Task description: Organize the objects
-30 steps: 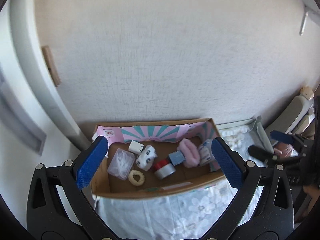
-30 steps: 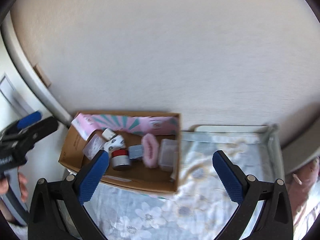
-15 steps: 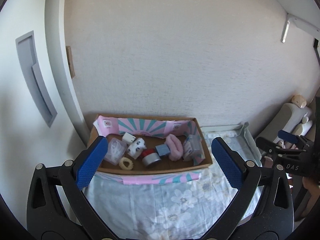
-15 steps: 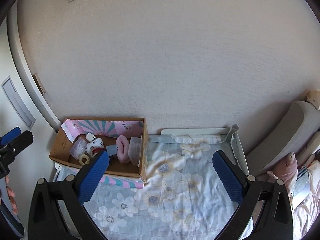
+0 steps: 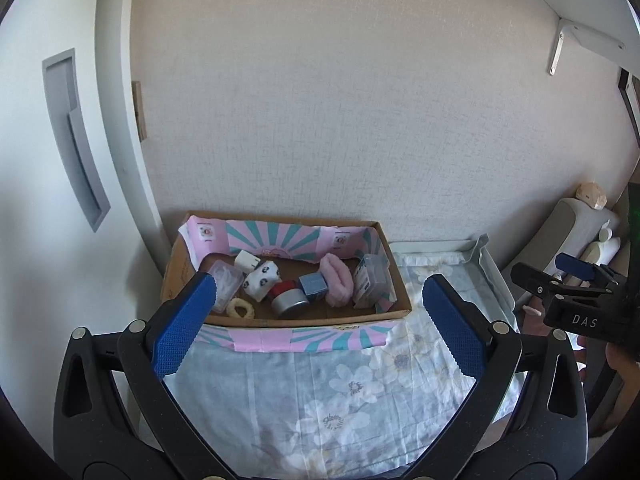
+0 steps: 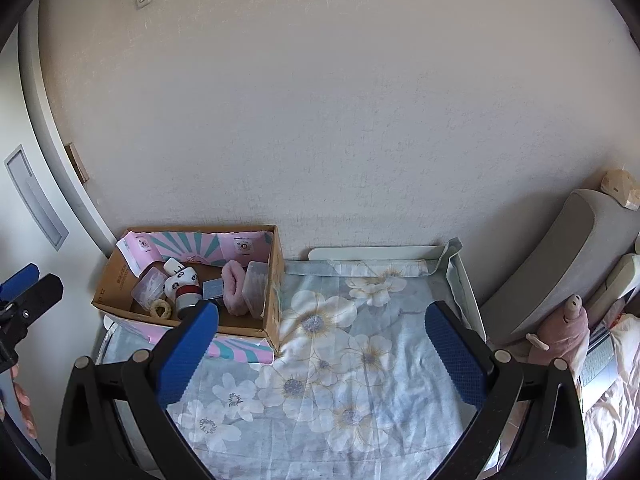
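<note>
Covering the raised-edge surface, a floral sheet is seen spread flat, pale blue with white flowers. A cardboard box is set on the sheet at its far left corner, against the textured wall; its pink and teal patterned flaps are folded inward along the back and outward over the front edge. All small objects are contained inside the box. A clear plastic case is stood against the right wall of the box, with a pink fluffy scrunchie just beside it. A blue cube is lodged between the scrunchie and a silver and red tin. A white panda-print pouch is laid left of the tin, a small white block behind it. A clear bag is tucked at the left end, and a cream ring lies in front of it.

The left gripper is held above the sheet, short of the box, its 2 blue-padded jaws spread wide with nothing between them. The right gripper is held over the bare sheet beside the box, jaws likewise wide apart and empty.
</note>
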Tool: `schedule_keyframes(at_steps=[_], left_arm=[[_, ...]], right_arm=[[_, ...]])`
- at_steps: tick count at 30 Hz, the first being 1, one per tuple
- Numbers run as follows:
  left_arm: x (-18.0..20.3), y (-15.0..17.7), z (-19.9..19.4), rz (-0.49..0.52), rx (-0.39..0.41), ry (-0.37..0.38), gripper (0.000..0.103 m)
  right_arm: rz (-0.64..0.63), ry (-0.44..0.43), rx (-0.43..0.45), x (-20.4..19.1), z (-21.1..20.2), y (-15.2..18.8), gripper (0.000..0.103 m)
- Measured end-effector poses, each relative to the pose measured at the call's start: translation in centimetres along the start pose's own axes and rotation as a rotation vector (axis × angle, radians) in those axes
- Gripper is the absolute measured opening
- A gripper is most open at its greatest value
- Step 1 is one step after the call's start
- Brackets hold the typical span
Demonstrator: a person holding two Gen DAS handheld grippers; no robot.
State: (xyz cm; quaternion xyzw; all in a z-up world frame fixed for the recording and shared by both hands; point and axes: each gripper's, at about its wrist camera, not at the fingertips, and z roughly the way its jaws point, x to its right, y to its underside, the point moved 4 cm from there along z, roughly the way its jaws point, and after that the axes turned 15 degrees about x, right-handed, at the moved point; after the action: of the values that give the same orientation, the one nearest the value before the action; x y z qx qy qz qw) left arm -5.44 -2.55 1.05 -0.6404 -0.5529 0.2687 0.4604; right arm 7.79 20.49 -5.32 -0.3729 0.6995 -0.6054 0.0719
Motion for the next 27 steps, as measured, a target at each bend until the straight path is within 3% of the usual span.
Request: schedule_keyframes(at_steps=[27], left_arm=[[0.72,0.18,0.42,0.011,-0.017,-0.005,0.103]], right_arm=[[-0.007,-0.019,0.005,0.31,0.30,-0.27,0.103]])
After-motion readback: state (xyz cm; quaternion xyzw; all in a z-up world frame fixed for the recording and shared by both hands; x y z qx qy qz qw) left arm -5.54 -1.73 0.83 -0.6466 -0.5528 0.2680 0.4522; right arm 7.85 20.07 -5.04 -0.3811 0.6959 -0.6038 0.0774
